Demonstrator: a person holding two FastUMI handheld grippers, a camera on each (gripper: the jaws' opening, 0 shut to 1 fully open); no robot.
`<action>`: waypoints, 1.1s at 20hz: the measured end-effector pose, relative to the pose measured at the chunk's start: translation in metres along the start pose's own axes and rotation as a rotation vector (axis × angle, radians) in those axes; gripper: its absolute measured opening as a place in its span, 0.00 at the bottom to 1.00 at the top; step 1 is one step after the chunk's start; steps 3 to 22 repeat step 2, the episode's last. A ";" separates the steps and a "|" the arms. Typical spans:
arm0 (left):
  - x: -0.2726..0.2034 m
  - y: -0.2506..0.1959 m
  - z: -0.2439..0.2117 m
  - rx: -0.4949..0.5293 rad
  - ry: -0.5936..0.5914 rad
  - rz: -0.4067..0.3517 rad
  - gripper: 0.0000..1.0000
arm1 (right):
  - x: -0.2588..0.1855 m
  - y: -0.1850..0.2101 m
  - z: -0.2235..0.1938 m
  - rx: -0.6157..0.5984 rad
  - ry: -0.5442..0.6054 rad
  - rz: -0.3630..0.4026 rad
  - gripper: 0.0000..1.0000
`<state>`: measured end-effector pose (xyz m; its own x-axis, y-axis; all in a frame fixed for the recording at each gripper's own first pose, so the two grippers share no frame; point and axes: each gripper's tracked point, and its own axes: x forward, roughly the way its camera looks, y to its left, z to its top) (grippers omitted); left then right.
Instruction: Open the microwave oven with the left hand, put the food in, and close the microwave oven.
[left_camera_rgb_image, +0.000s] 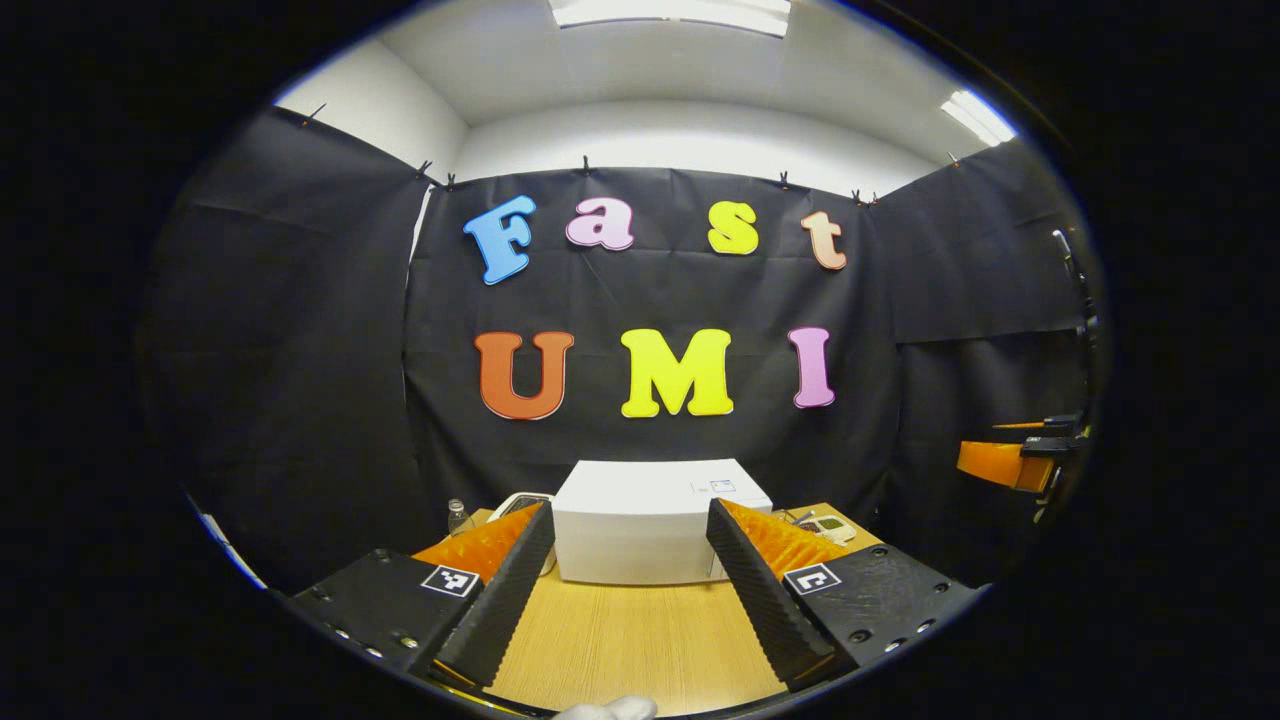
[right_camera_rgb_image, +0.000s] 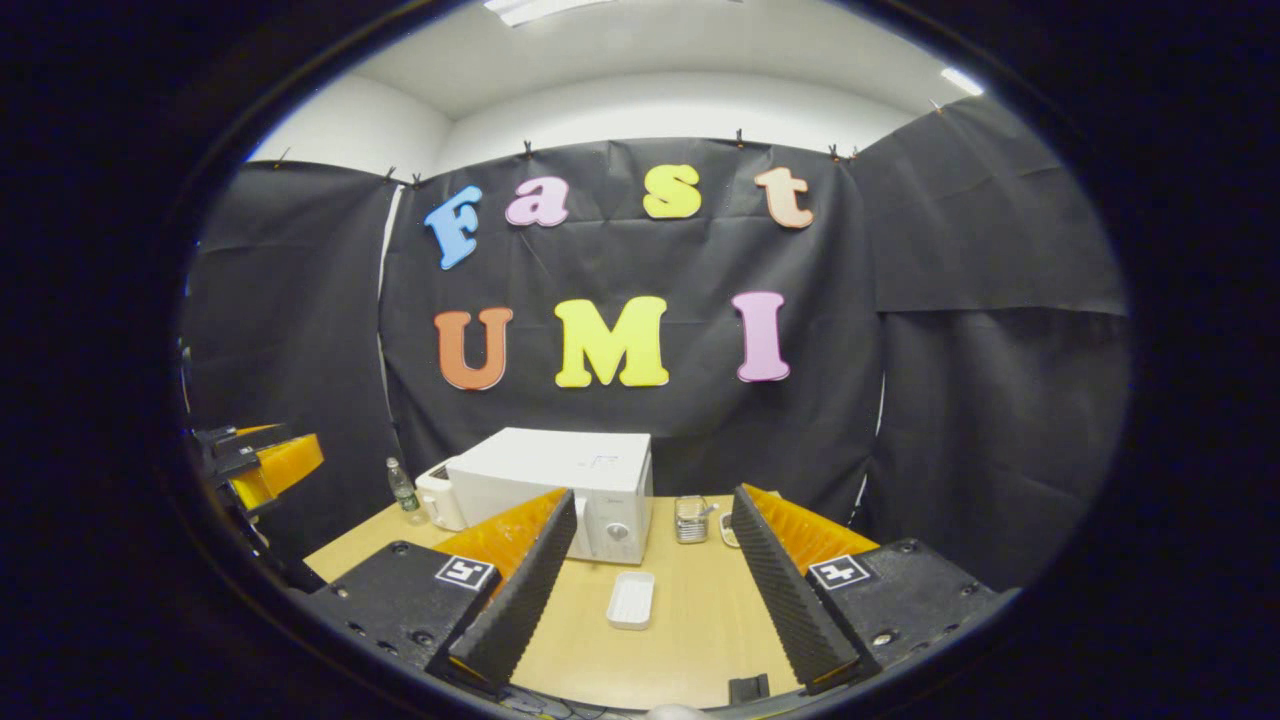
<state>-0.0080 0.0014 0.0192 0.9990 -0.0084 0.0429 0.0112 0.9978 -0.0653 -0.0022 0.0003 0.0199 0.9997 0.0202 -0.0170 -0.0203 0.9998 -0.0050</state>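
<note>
A wooden table (right_camera_rgb_image: 690, 620) was seen. On it were placed a white microwave oven (right_camera_rgb_image: 560, 480), a small white tray (right_camera_rgb_image: 631, 600), a bottle (right_camera_rgb_image: 402, 487) and a toaster (right_camera_rgb_image: 438, 495).

Both cameras look level across a pale wooden table (left_camera_rgb_image: 640, 640) toward the black-draped back wall, each from just behind its own open fingers. The left gripper view faces the boxy white microwave oven (left_camera_rgb_image: 650, 525) nearly head-on and sits nearer to it — the right gripper (left_camera_rgb_image: 1015, 460) shows at its far right edge. The right gripper view stands farther back and to the right, seeing the oven (right_camera_rgb_image: 560, 490) at an angle, with the left gripper (right_camera_rgb_image: 265, 465) at its left edge. Both share the table, oven and wall.
</note>
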 end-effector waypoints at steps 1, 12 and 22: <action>0.000 -0.001 0.002 -0.001 -0.001 -0.002 0.95 | 0.001 0.000 0.001 -0.001 0.000 0.002 0.99; 0.001 -0.002 0.003 -0.002 -0.004 -0.002 0.88 | 0.001 0.001 0.002 0.004 0.001 0.007 0.92; 0.001 -0.002 0.003 -0.002 -0.004 -0.002 0.88 | 0.001 0.001 0.002 0.004 0.001 0.007 0.92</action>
